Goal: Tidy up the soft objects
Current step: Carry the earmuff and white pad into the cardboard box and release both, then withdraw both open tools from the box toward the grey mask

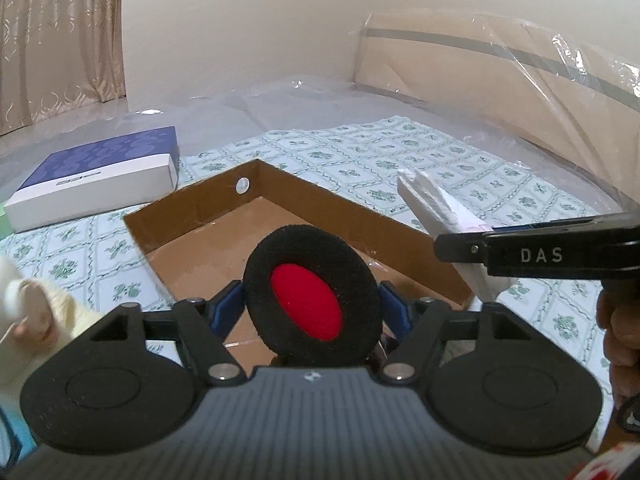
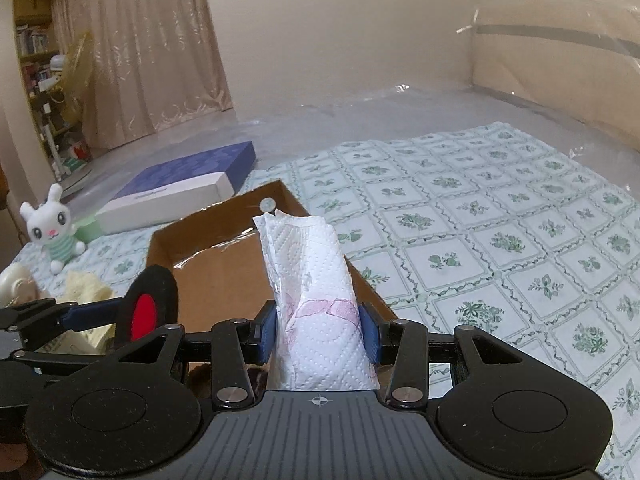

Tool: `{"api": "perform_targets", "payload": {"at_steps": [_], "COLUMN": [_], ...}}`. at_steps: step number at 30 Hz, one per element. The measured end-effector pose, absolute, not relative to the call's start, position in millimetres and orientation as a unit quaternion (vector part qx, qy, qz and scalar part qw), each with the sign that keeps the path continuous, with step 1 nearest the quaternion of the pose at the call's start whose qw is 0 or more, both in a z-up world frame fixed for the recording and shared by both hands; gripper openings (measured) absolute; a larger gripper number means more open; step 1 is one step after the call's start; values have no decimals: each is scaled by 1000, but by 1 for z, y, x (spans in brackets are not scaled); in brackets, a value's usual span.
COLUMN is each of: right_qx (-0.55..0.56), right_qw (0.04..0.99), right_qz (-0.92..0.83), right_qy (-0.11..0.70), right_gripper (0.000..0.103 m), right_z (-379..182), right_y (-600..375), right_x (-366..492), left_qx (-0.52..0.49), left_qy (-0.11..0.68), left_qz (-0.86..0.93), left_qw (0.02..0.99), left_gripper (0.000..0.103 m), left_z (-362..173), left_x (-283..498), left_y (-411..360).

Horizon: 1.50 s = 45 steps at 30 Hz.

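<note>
My left gripper is shut on a round black soft pad with a red centre, held on edge over the open cardboard box. The same pad shows at the left of the right wrist view, between the left gripper's blue fingers. My right gripper is shut on a folded white paper towel bundle with pink print, which sticks up above the box's right rim. In the left wrist view that bundle juts out past the right gripper's black finger.
A blue and white flat box lies behind the cardboard box. A white bunny plush and a pale yellow cloth sit at the left on the green-patterned sheet. A plastic-wrapped headboard stands at the back right.
</note>
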State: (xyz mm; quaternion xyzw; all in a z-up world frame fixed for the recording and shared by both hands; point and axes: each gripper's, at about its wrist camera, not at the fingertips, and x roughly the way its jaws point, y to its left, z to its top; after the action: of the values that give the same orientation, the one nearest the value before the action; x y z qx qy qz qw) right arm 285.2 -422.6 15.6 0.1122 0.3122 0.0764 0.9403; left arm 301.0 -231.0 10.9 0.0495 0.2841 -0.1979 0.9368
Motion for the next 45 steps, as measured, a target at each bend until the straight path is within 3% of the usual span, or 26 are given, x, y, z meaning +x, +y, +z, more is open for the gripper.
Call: {"api": "perform_targets", "payload": {"at_steps": [17,19,21,23,45], "right_qx": [126,129,138,143,160], "right_qw": [935,934,936,938,936], "right_qz": [91,98,103,107,102], "right_qy": [320,317,307,297,297], "right_gripper": [44,54,70,75,75], "right_z": [-3,-3,-3,-2,21], "right_y": [-416,-413,-412,-411,-365], "right_x": [297,300,301,299,167], "left_qx": [30,28,28,30,19], "left_qy": [300,299,298,296,290], "left_qz": [-181,-181,-181,-182,-155], "left_qw": [936,937,937,937,944], "left_gripper": [79,79,79,79,79], "left_z": [-13,-13,-12,-11,10], "left_x": [261,258,254,251,157], "left_y": [-203,-201,-200,-200,-134]}}
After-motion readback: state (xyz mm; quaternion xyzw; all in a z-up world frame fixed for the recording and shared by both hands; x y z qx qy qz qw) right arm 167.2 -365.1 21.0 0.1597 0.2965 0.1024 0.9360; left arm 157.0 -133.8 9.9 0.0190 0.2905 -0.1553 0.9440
